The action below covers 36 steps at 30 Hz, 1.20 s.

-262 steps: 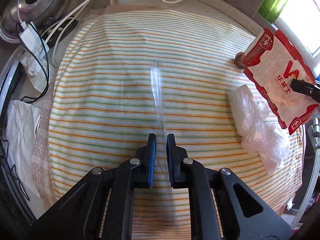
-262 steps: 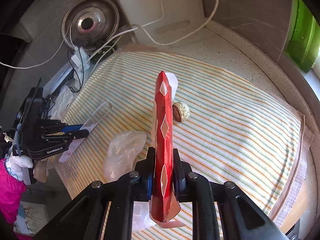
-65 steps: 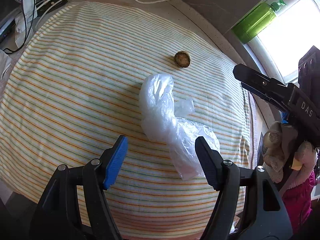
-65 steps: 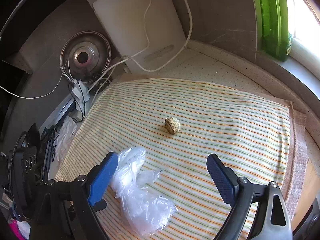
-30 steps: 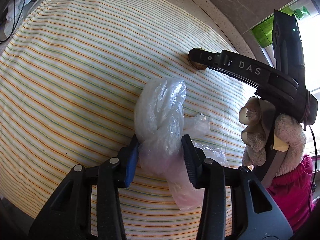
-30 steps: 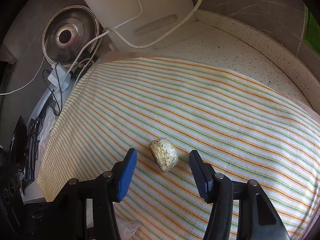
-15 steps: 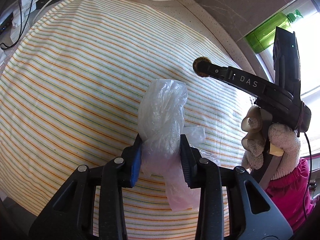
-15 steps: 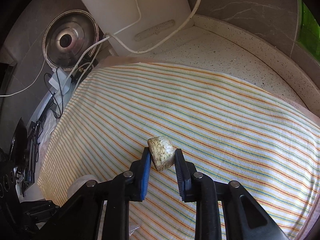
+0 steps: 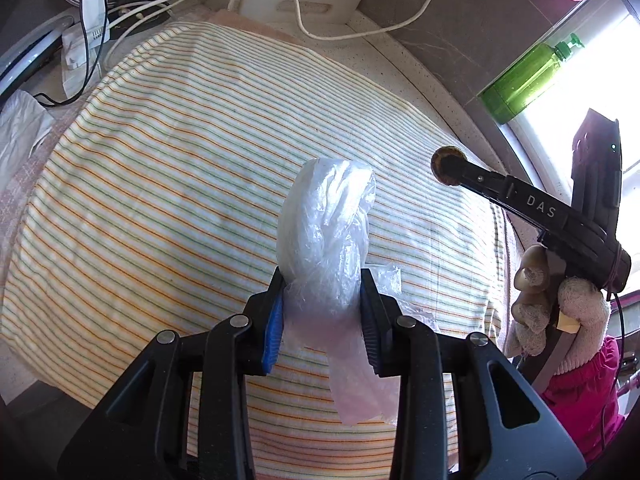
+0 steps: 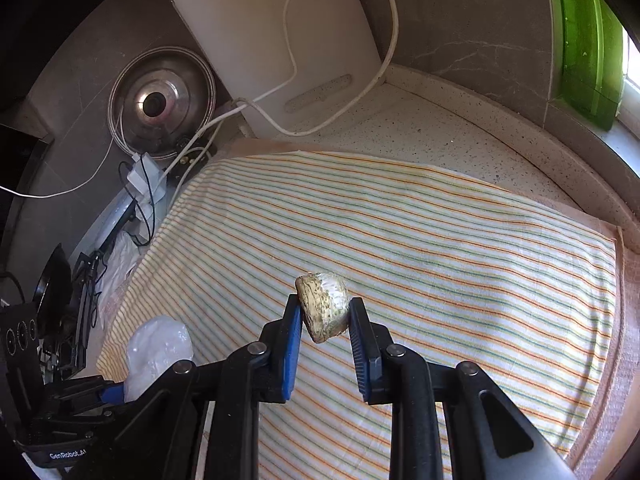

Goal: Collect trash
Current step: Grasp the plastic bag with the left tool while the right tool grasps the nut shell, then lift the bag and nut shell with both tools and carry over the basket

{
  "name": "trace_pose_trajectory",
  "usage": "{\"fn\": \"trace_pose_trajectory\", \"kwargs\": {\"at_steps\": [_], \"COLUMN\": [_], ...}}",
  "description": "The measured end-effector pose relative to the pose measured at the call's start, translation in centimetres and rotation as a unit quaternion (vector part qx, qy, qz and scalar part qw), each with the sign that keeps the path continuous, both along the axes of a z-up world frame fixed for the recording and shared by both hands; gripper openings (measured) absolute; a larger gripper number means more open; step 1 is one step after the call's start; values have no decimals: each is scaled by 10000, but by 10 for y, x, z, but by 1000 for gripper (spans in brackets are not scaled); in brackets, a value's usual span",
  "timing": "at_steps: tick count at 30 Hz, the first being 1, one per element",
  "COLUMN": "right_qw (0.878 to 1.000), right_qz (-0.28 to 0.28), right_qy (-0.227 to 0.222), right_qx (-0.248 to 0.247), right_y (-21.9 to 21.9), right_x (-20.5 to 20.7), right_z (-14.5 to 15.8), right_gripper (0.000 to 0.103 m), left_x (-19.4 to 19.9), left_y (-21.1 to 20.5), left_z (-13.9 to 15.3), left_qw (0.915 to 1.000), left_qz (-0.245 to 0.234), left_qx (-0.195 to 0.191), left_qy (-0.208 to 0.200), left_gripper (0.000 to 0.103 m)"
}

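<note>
The left gripper (image 9: 322, 304) is clenching a crumpled clear plastic bag (image 9: 328, 236), both pads pressing into its middle while its tail is hanging down past the near fingers. The right gripper (image 10: 324, 320) is pinching a small crumpled foil ball (image 10: 323, 305) between its blue pads; in the left wrist view that ball (image 9: 447, 161) is showing at the tip of the right gripper (image 9: 454, 168), at the right side of the scene.

Beneath both, the striped cloth (image 10: 460, 248) is covering most of the speckled countertop (image 10: 440, 128), its far edge running just short of the wall and its right edge lying along a pinkish border strip. Open cloth is stretching to the left and far side of the bag.

Beyond the far edge, a white board (image 10: 272, 40) is leaning against the wall with a white cable (image 10: 384, 60) draped over it. A metal lid (image 10: 160, 102) is standing at the far left, and a green bottle (image 9: 528, 76) is sitting on the sill at the far right.
</note>
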State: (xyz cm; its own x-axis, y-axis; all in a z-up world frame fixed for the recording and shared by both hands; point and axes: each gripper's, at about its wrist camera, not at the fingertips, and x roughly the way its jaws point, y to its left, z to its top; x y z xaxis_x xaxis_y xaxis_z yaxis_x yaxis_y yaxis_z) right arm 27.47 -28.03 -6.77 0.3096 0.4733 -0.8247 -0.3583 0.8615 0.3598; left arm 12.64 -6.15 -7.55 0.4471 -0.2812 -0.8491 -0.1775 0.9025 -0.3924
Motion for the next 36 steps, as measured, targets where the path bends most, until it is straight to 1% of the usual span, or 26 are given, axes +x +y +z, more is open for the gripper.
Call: {"fn": "trace_pose_trajectory", "kwargs": {"at_steps": [8, 21, 29, 36], "right_qw": [9998, 9988, 9981, 9975], "right_qz": [-44, -207, -348, -464], "right_qy": [-158, -359, -394, -334], "right_qx": [123, 246, 329, 406], "right_y": [5, 30, 54, 74], "right_x": [-32, -110, -167, -216], "right_z": [24, 56, 66, 68], "right_gripper": [23, 23, 23, 23], "left_x": [-24, -76, -123, -162], "left_y": [14, 50, 81, 107], "left_z": [14, 33, 44, 43], "left_qw": [9996, 9984, 9966, 9965], "left_qz": [-20, -172, -267, -303], "left_qx": [157, 259, 415, 412], "left_qy": [-224, -473, -654, -666], "left_gripper": [33, 33, 33, 33]}}
